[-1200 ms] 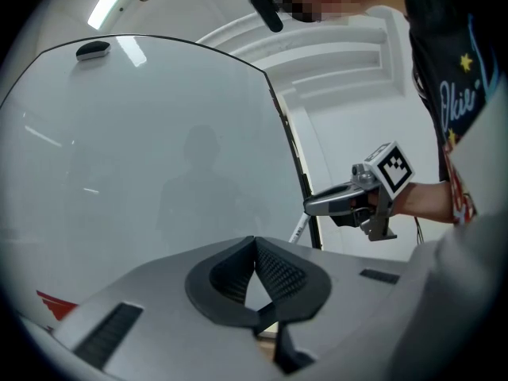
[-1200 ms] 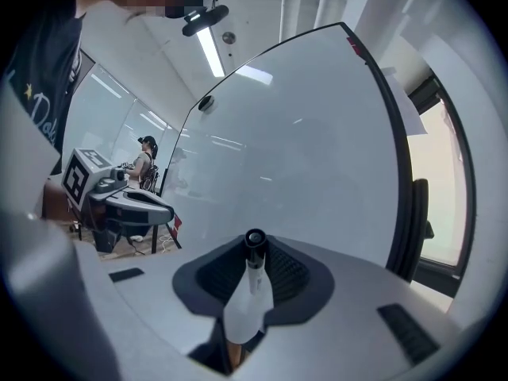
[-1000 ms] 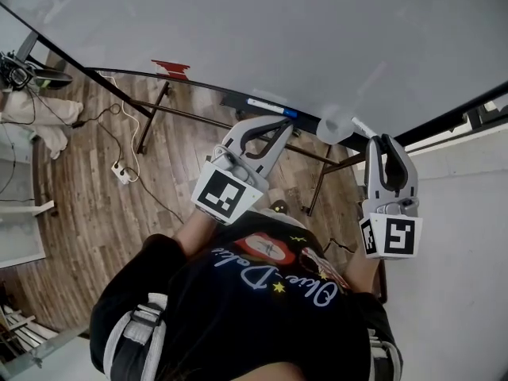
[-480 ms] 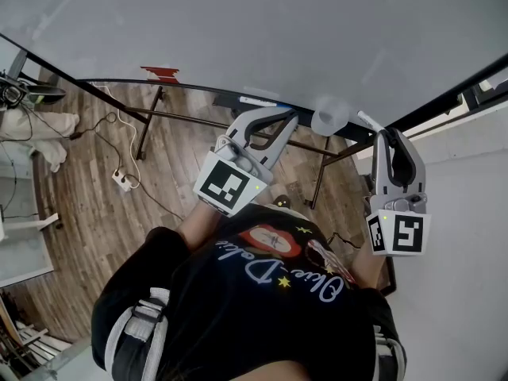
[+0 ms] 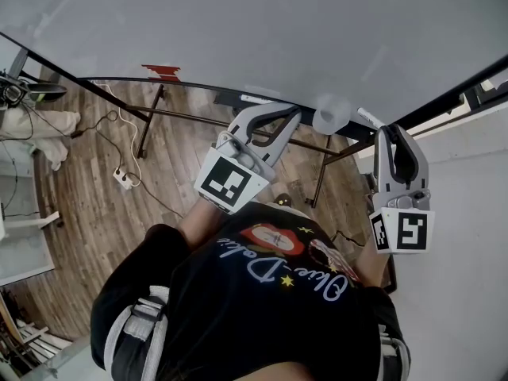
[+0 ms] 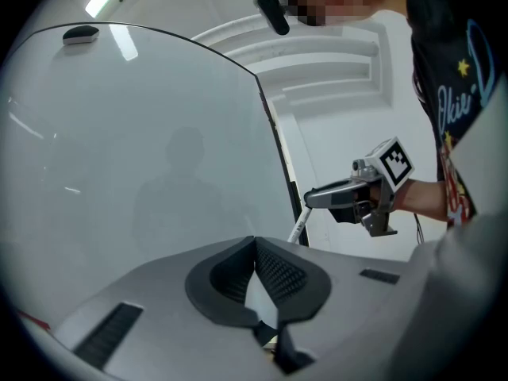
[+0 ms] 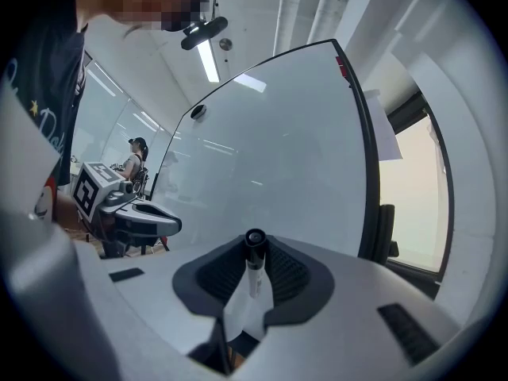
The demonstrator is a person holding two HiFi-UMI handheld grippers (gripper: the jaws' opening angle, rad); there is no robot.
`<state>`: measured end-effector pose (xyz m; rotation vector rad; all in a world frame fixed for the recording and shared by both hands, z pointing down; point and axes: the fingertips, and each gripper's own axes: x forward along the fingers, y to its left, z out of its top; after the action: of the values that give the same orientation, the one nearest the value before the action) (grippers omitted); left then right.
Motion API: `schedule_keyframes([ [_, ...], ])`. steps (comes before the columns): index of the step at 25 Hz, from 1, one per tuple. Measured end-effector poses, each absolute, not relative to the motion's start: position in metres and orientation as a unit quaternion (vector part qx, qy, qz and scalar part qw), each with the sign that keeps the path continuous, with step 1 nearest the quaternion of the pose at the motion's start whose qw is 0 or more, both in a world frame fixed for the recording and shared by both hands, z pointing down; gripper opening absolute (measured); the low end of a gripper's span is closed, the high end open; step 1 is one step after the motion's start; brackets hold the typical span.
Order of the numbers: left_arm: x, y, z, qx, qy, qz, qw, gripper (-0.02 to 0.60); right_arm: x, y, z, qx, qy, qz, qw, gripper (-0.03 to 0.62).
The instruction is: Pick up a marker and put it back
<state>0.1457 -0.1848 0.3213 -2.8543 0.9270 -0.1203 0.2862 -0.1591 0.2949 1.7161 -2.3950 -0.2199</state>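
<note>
One marker is pinched by the right gripper, its black cap visible only in that gripper's view; left gripper jaws pressed together.

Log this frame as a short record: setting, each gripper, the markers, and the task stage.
setting: person stands facing a whiteboard
left gripper: jaws together, nothing between them
right gripper: closed on the held marker
held marker: white barrel, black end pointing toward the board
second marker: lies along the whiteboard's lower edge
task stage: marker picked up, not yet put back
</note>
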Motion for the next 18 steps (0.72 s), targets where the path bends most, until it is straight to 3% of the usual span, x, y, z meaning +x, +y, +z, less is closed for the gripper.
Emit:
schedule_keyframes([
  [18, 0.1493, -0.1819, 0.3277, -0.947, 0.313, -0.038, 0.063, 0.003, 0.2912, -0.1558, 0.3026, 0.577, -0.809, -0.066, 0.087, 0.072],
])
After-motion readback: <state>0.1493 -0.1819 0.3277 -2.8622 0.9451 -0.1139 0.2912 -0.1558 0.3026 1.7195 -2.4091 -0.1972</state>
